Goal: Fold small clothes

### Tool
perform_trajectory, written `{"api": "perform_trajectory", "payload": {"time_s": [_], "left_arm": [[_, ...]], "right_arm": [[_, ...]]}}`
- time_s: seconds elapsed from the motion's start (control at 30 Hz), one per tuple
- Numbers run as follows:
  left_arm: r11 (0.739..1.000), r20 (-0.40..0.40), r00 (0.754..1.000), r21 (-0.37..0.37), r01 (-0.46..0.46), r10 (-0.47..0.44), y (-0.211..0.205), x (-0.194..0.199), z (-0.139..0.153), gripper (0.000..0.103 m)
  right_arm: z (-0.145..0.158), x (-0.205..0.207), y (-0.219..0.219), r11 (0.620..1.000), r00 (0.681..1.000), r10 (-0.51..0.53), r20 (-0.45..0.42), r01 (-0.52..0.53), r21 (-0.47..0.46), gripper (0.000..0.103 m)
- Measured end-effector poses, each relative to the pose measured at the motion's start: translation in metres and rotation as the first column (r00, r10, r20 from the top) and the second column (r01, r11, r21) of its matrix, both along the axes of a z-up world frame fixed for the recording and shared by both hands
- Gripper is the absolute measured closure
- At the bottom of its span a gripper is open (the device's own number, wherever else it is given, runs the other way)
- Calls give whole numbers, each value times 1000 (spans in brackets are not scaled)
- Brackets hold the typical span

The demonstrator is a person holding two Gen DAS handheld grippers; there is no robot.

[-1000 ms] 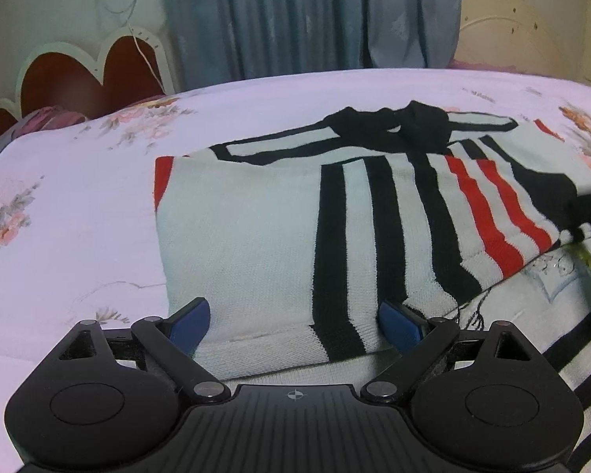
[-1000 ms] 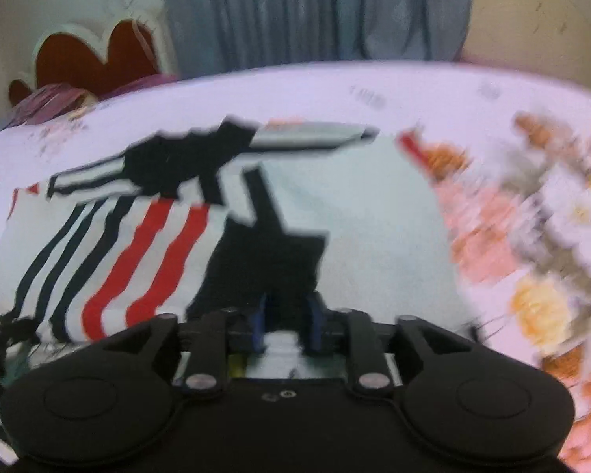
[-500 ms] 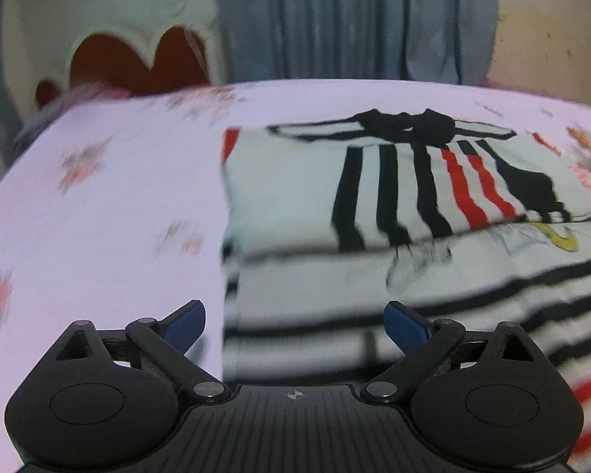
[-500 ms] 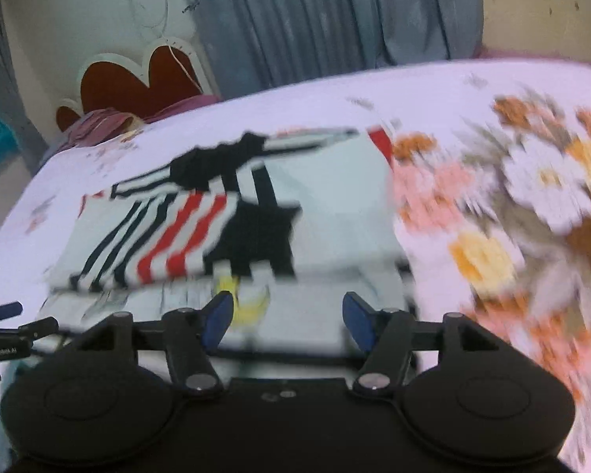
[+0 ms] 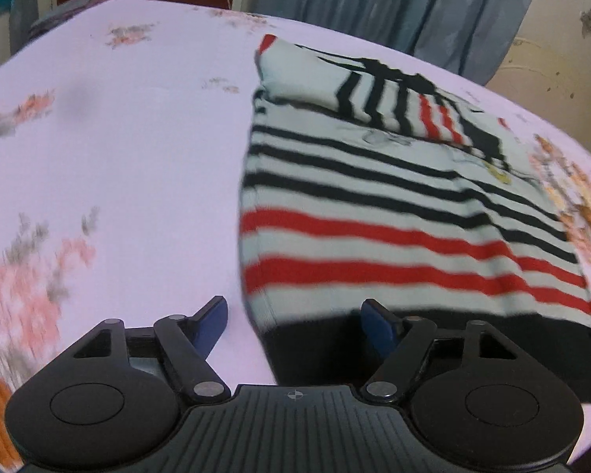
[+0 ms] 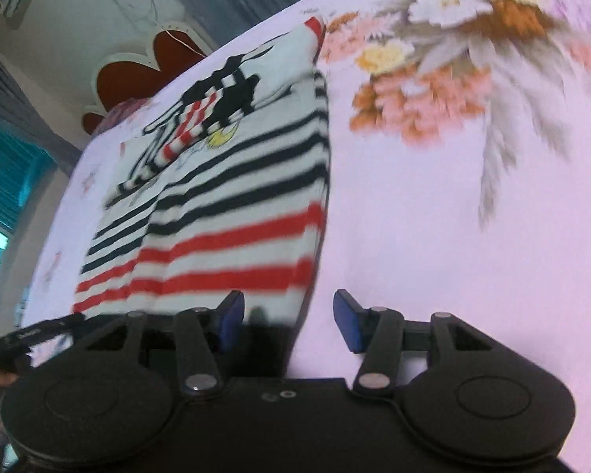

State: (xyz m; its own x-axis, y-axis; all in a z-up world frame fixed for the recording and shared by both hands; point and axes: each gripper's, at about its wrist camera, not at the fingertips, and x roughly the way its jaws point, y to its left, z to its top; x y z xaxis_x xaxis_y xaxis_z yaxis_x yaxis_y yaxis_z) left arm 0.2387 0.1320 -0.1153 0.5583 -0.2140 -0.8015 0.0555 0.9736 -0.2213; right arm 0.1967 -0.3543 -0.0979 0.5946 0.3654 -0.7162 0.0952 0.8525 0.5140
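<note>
A small white sweater (image 5: pixel 394 213) with black and red stripes lies flat on the bed, its sleeves folded across the far chest. Its black hem is nearest me. My left gripper (image 5: pixel 295 321) is open and empty, its jaws straddling the hem's near left corner. In the right wrist view the sweater (image 6: pixel 224 213) runs away up and left. My right gripper (image 6: pixel 289 321) is open and empty at the hem's near right corner, with its left finger (image 6: pixel 230 315) over the hem.
The bed has a pale pink sheet (image 5: pixel 118 138) with flower prints; a large bouquet print (image 6: pixel 453 51) lies right of the sweater. A red heart-shaped headboard (image 6: pixel 145 63) and grey curtains (image 5: pixel 394 0) stand beyond. The left gripper shows at the right view's lower left (image 6: pixel 27 337).
Both grippers pulled back from the folded sleeves to the sweater's near hem. The right gripper, shut on the sleeve a second ago, opened and let go. The left stayed open.
</note>
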Motion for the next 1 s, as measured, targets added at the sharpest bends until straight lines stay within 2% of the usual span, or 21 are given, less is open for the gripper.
{"api": "perform_trajectory", "payload": {"time_s": [0.13,0.23,0.3,0.37,0.43,0.53,0.63,0.67,0.7,0.77,0.83,0.9,0.93,1.0], "left_arm": [[996,-1,1000,-89,0,0,-2,-25,-2,29],[982,-9,1000,-189,-12,11,1,-39,-5,31],[962,-14,999,-271,-33,30,7,-43,-8,31],[925,-27,998,-375,-61,55,13,-43,-14,31],[904,-34,997,-419,-83,76,16,-38,-18,33],[902,-30,996,-423,-89,84,11,-27,-23,49],[913,-30,997,-400,-80,74,8,-22,-26,69],[921,-26,998,-384,-71,66,8,-21,-25,94],[929,-20,998,-364,-66,63,9,-22,-24,97],[915,26,996,-397,-73,91,17,-29,-18,97],[906,83,990,-416,-72,116,22,-39,-10,97],[913,63,990,-398,-88,123,25,-39,-16,97],[916,31,992,-389,-100,121,25,-37,-22,97],[914,-1,991,-387,-122,132,23,-34,-32,97]], "right_arm": [[-2,-17,9,997,1000,26,5,-26,67,56],[-5,-28,16,993,999,53,3,-53,106,60],[-7,-31,18,988,998,60,2,-59,142,61],[-9,-28,17,980,999,51,8,-52,190,64],[-13,-23,11,970,1000,24,7,-25,243,68],[-19,-11,8,958,1000,1,-3,0,287,73],[-22,-10,14,960,1000,22,-7,-19,279,79],[-24,-14,17,964,999,34,-10,-30,264,89],[-24,-15,19,969,999,42,-13,-38,244,98],[-19,-21,20,978,998,56,20,-59,202,97],[-6,-29,15,975,994,56,94,-74,207,98],[3,-36,6,974,988,38,149,-69,214,98],[-1,-35,3,977,990,32,136,-60,206,98],[-20,-28,0,985,999,33,39,-40,170,98]]}}
